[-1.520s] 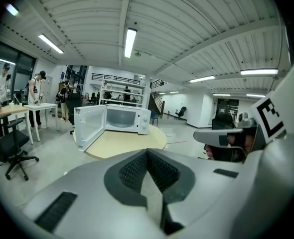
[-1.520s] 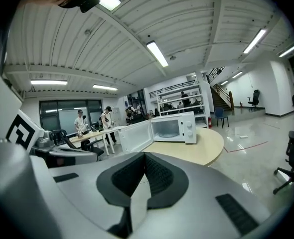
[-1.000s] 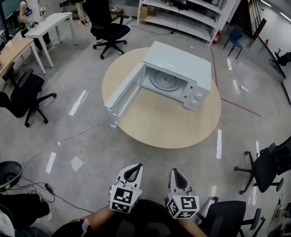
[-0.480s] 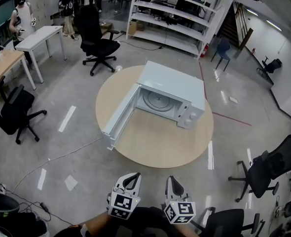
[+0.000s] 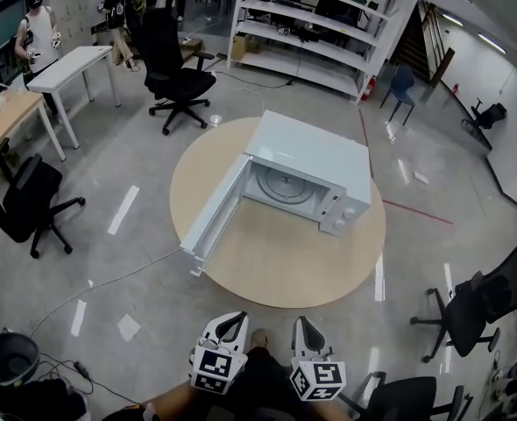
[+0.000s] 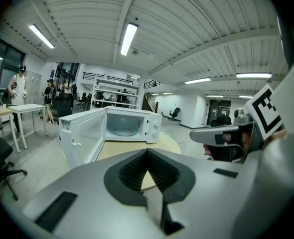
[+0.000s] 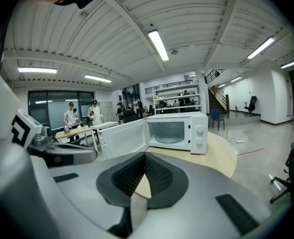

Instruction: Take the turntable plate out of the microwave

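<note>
The turntable plate point(image 5: 286, 185) lies inside the white microwave point(image 5: 315, 152), a round glass disc on the floor of the cavity. The microwave stands on a round wooden table point(image 5: 285, 266), toward its far side. Its door point(image 5: 213, 209) hangs wide open to the left. Two knobs point(image 7: 200, 130) sit on the front panel at the right of the opening; any print beside them is too small to read.

Both grippers are low at the near edge of the head view, well apart from the table, side by side and pointing at the microwave. The left gripper point(image 5: 236, 317) has its jaws closed together with nothing between them. The right gripper point(image 5: 300, 322) is likewise closed and empty. Each carries a cube point(image 5: 213, 368) with black-and-white square markers.

Beyond the table stand a black office chair point(image 5: 175, 77), a white desk point(image 5: 74, 64) and a long white shelf rack point(image 5: 320, 24). A red line point(image 5: 416, 210) crosses the grey floor at the right.
</note>
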Available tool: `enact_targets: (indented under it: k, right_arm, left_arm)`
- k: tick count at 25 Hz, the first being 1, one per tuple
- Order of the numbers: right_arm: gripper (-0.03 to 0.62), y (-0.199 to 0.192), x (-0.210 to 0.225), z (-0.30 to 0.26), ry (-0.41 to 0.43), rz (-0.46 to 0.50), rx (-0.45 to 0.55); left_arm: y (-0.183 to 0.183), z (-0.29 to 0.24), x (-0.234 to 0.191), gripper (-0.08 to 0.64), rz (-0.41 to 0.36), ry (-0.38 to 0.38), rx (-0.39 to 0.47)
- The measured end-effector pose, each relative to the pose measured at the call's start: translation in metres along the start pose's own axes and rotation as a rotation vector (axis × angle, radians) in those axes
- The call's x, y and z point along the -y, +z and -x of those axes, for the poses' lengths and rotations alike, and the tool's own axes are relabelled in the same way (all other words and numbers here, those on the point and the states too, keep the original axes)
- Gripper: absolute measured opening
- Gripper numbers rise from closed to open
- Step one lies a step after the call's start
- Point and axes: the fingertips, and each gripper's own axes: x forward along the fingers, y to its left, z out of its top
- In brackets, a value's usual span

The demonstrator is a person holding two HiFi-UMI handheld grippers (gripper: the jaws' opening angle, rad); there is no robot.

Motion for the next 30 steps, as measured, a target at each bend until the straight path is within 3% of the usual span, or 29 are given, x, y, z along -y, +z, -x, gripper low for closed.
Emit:
enact_targets:
  k: [15, 22, 30]
  right_arm:
    - [0.017, 0.040, 0.071, -0.100, 0.116, -0.050, 0.033]
    - [0.017, 0.048, 0.125, -0.140, 0.160, -0.034, 0.039]
    - [0.017, 0.056, 0.158, -0.173, 0.211, 0.000, 0.047]
  left_arm:
    - [0.058, -0.099, -0.022, 0.038, -0.009, 0.108, -0.029]
    - [0.080, -0.162, -0.009, 0.038, -0.030, 0.139, -0.043]
    - [0.083, -0.206, -0.012, 0.038, 0.025, 0.170, -0.068]
